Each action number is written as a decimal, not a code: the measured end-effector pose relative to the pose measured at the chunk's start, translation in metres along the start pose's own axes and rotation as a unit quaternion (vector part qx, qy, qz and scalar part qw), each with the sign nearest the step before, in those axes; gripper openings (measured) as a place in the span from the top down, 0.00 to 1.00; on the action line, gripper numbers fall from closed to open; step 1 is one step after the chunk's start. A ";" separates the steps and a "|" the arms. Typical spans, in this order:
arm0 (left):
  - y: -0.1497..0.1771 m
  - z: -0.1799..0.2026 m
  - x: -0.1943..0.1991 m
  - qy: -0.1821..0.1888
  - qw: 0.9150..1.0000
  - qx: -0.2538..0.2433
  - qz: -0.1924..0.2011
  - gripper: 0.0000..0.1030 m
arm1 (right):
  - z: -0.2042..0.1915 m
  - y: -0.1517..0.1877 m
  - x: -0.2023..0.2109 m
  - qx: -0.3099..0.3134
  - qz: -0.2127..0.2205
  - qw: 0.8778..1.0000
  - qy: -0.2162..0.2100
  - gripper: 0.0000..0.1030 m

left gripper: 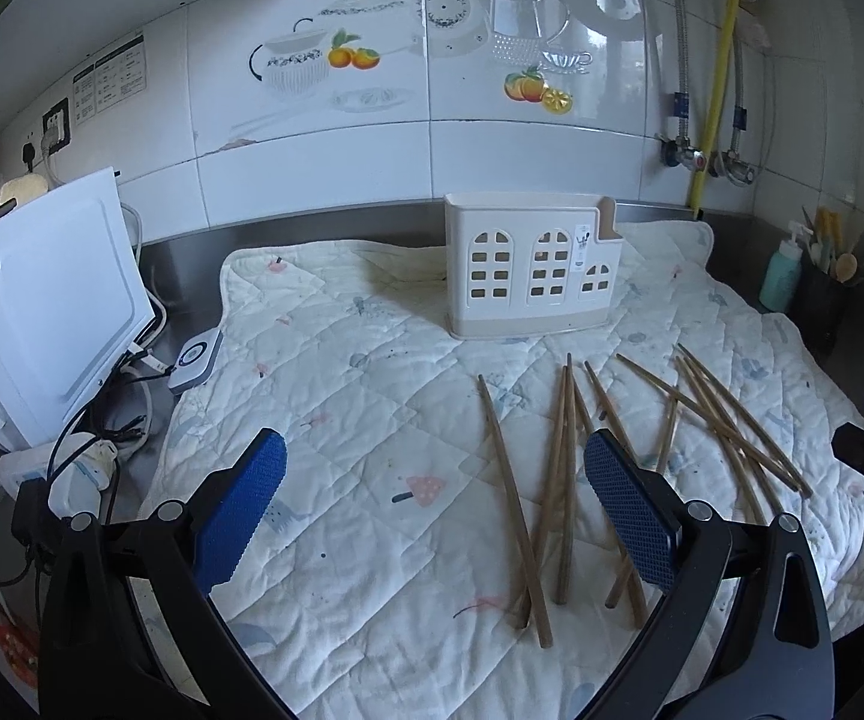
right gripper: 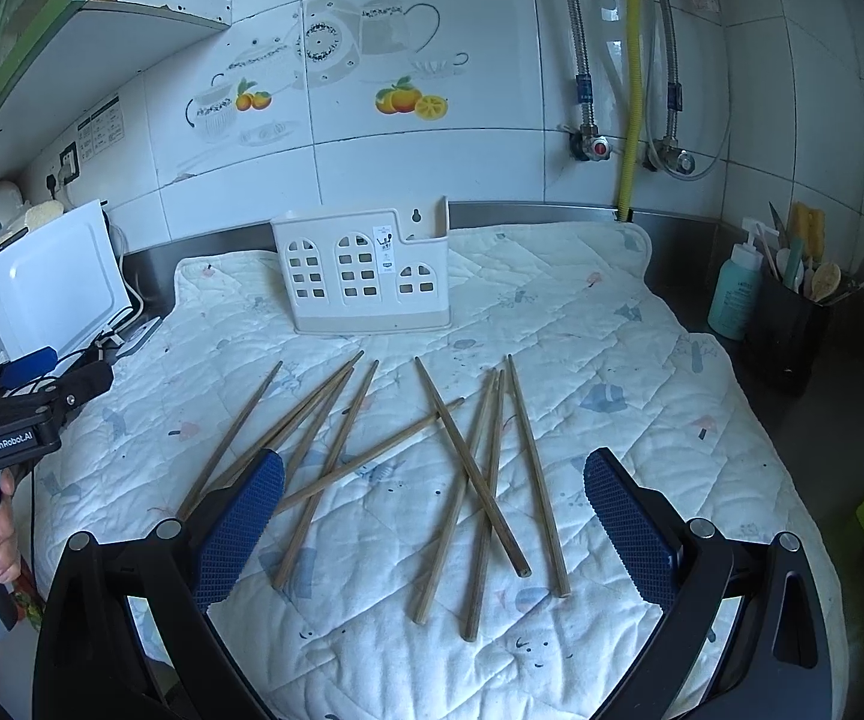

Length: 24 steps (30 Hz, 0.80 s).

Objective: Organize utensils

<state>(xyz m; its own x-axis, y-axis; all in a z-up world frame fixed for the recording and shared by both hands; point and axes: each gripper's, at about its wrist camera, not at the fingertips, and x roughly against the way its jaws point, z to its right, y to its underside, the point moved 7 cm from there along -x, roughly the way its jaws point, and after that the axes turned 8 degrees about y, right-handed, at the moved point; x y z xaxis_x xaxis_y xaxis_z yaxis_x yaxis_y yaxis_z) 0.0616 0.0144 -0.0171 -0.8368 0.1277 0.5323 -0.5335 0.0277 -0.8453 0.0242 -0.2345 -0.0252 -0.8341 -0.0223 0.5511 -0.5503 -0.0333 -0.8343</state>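
Both hand-held grippers, left point(left gripper: 432, 504) and right point(right gripper: 432, 510), wide and empty, chopsticks point(right gripper: 462, 480) lying fanned lengthwise toward holder point(right gripper: 366, 276)

Both views look forward and slightly down from low over a table covered by a quilted cloth point(left gripper: 372, 420), facing a tiled wall point(left gripper: 492, 138). The left view sits further left, with the chopsticks point(left gripper: 558, 480) right of centre. The right view has the chopsticks point(right gripper: 408, 468) centred. Both share the cloth, the chopsticks and a white holder point(left gripper: 528, 267) point(right gripper: 363, 276). The right view catches the left tongs point(right gripper: 54, 384) at its left edge.
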 end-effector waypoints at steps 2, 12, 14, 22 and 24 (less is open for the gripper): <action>0.002 0.001 0.000 0.000 1.000 -0.002 0.000 0.05 | 0.000 0.002 -0.001 0.001 -0.004 1.000 0.001 0.06; -0.001 0.013 0.002 0.003 1.000 -0.015 0.009 0.05 | 0.010 0.007 0.002 -0.001 -0.002 1.000 0.009 0.06; -0.002 0.015 0.005 0.009 1.000 -0.019 0.014 0.05 | 0.014 0.009 0.002 -0.004 -0.004 1.000 0.010 0.06; -0.001 0.022 0.011 0.029 0.999 -0.025 0.026 0.05 | 0.028 0.021 -0.001 -0.012 -0.015 1.000 0.015 0.10; 0.002 0.024 0.010 0.036 0.999 -0.027 0.025 0.05 | 0.030 0.024 -0.004 -0.011 -0.021 1.000 0.015 0.18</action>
<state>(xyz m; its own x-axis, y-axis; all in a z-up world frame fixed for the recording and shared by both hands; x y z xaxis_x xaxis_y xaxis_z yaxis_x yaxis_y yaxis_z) 0.0488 -0.0083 -0.0125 -0.8496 0.2021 0.4871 -0.4830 0.0725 -0.8726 0.0151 -0.2650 -0.0472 -0.8113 0.0093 0.5846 -0.5847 -0.0118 -0.8112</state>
